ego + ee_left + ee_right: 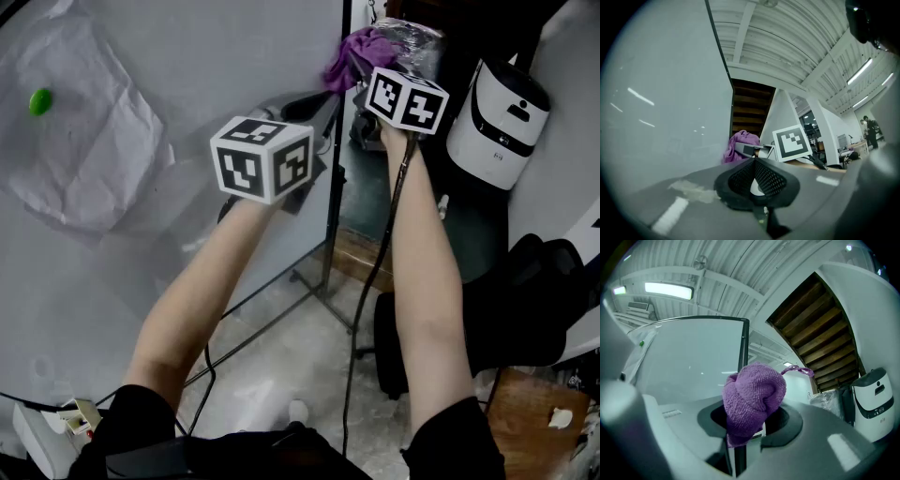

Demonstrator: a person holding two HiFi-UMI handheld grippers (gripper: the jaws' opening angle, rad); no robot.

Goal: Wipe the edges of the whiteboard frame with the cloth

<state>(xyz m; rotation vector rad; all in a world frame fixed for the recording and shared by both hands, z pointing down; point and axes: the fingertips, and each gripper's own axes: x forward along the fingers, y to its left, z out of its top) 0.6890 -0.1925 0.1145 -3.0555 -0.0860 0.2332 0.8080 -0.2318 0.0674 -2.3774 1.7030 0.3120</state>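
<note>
Head view: whiteboard, glossy pale grey, bordered on its right by a thin dark frame strip. A crumpled translucent sheet lies on the board under a round green magnet. The left gripper is raised in front of the board near the strip. The right gripper is higher, with the purple cloth bunched at its tip beside the strip. To the right stands a smooth white rounded device.

Left gripper view: the black mesh-textured pads are pressed together with nothing between them. Board surface to the left; the cloth and the other gripper's marker cube are ahead.

Right gripper view: the jaws are clenched on the cloth, a nubbly knit wad with a loose loop at the top. The dark strip runs down behind the wad and reappears below it between the jaws. Whether cloth and strip touch cannot be resolved.
</note>
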